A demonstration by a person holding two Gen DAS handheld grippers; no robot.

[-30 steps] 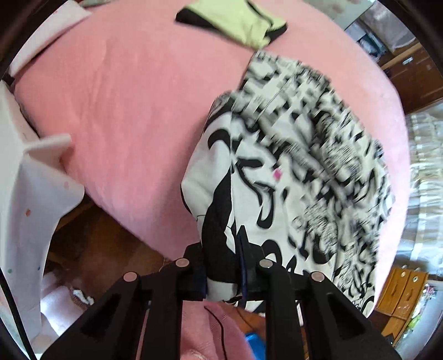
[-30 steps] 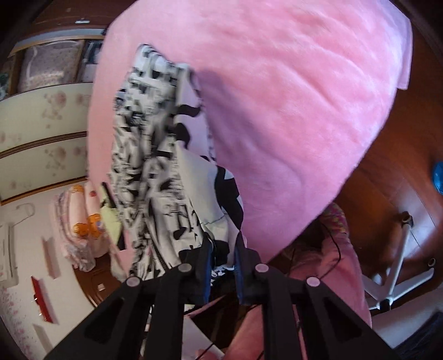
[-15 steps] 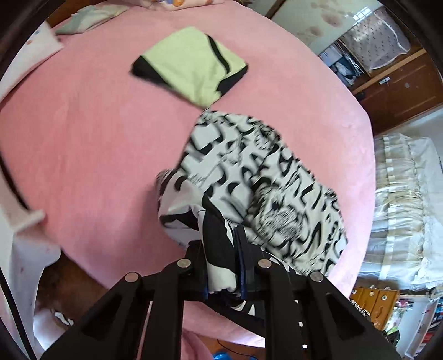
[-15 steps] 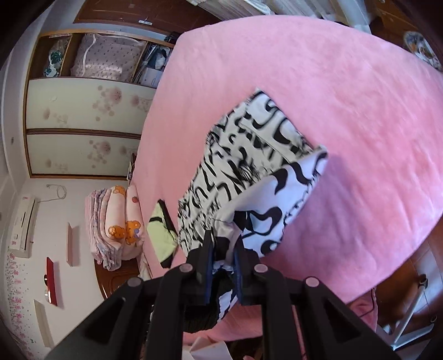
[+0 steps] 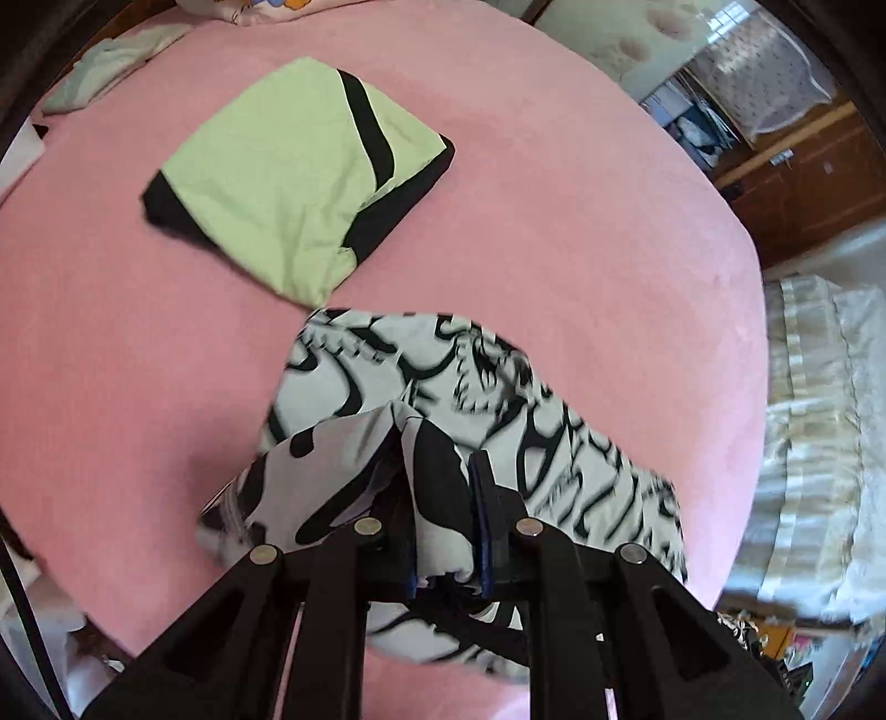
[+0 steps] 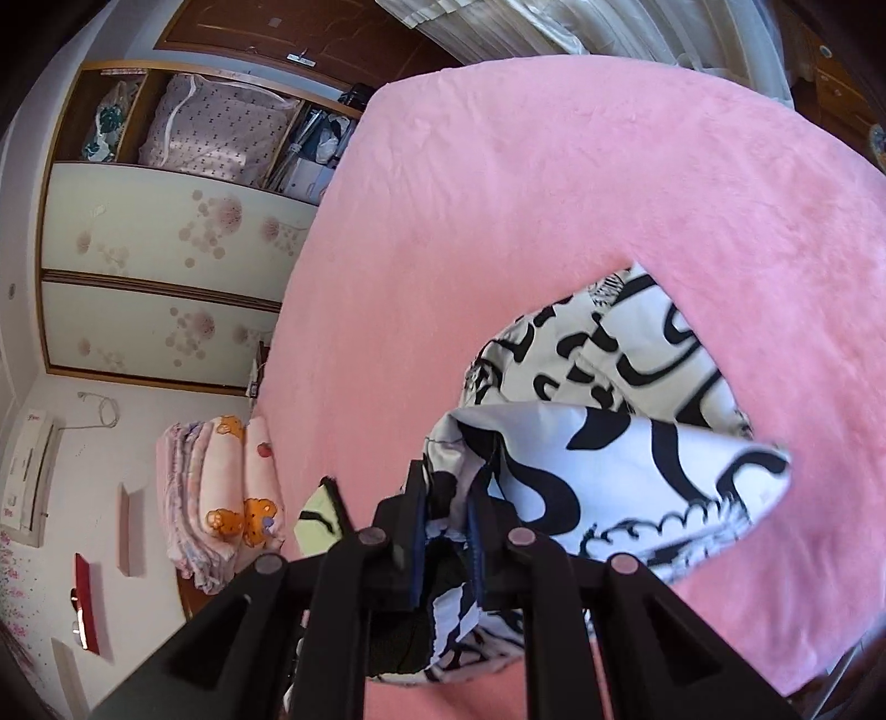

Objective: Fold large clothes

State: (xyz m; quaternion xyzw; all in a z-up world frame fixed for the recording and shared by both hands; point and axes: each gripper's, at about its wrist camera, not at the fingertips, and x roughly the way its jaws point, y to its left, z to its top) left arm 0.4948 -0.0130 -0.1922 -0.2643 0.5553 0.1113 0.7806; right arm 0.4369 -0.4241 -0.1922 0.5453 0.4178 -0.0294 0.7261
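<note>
Left wrist view, left claw (image 5: 443, 531) clamped on patterned garment (image 5: 498, 399); right claw (image 6: 447, 531) likewise, pink bed (image 6: 554, 194)

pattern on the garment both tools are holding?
White with bold black swirling, graffiti-like print on the garment; clearest in the left wrist view.

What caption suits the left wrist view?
Left gripper pinching black-and-white garment over pink bed, folded green garment beyond.

I see a bed (image 6: 554, 194) under a pink cover | wardrobe (image 6: 166, 266) with pale flowered sliding doors and open shelves above | dark wood cabinet (image 5: 803, 183) | white walls | pale curtains (image 6: 554, 27) | stacked bedding (image 6: 221, 487) beside the bed | daylight, bright
</note>
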